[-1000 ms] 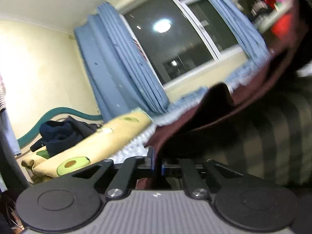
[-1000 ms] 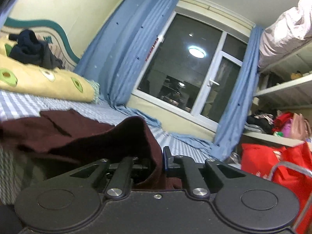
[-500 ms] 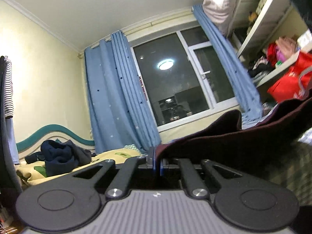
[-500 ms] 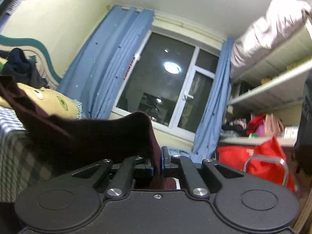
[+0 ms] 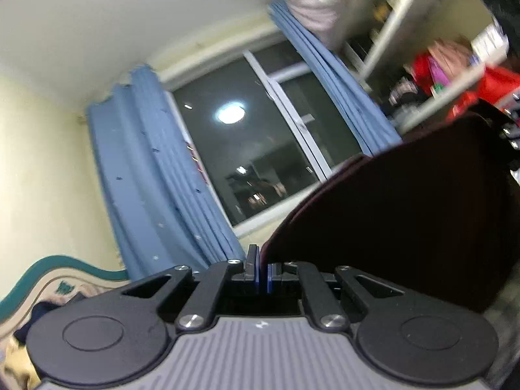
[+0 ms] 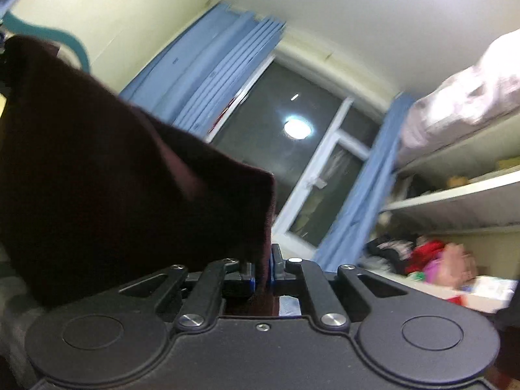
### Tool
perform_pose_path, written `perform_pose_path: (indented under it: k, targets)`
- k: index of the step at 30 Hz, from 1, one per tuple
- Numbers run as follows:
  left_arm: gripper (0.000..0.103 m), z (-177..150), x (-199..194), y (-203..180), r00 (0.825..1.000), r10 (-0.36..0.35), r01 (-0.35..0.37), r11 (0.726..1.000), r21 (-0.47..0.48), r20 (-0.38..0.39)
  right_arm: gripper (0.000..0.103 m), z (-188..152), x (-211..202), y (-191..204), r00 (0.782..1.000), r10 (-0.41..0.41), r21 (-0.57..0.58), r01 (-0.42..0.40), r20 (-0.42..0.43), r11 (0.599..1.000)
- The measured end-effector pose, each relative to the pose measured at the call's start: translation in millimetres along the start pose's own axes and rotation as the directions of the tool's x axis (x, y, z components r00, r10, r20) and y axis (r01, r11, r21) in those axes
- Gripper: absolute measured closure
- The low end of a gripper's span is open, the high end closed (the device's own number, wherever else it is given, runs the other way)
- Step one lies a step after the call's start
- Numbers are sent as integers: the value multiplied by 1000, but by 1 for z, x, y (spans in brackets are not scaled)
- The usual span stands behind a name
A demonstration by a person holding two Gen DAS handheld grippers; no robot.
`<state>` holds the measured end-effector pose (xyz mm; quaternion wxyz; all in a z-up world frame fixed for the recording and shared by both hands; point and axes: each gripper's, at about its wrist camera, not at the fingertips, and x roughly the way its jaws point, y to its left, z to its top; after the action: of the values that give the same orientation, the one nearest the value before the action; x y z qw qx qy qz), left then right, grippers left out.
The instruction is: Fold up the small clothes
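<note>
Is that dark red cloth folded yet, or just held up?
Held up, not folded: the dark red cloth hangs stretched between the shut left gripper and right gripper.

The garment (image 5: 406, 214) is dark maroon, plain. Curtains (image 5: 156, 178) are blue with small dark specks. Walls (image 5: 42, 162) are pale yellow, and the headboard (image 5: 48, 260) has a teal edge. Both grippers are black with blue pads (image 6: 273, 260). The shelves (image 6: 455, 195) are white and carry red and pink items (image 6: 432, 260).

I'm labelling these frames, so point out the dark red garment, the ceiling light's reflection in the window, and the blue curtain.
dark red garment (image 6: 113, 175), right wrist view, broad middle of the cloth.
light reflection (image 5: 230, 114), left wrist view, bright centre.
blue curtain (image 5: 146, 178), left wrist view, left panel's folds.
</note>
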<state>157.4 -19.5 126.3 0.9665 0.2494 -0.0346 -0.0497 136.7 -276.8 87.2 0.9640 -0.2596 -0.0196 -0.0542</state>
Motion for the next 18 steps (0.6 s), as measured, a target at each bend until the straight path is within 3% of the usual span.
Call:
perform_pose_path:
  k: [6, 11, 15, 18]
  targets:
    - [100, 10, 124, 12, 990, -42, 48, 998, 42, -137, 95, 8, 127, -1, 989, 87, -1, -88, -116, 996]
    - [100, -11, 215, 6, 962, -60, 72, 997, 37, -266, 95, -6, 225, 25, 957, 148, -44, -164, -248, 985]
    - [99, -43, 283, -4, 920, -93, 102, 995, 3, -381, 94, -27, 281, 51, 928, 172, -60, -202, -330, 978]
    - [99, -72, 329, -13, 870, -132, 136, 990, -26, -476, 94, -47, 317, 67, 901, 192, -65, -234, -389, 970]
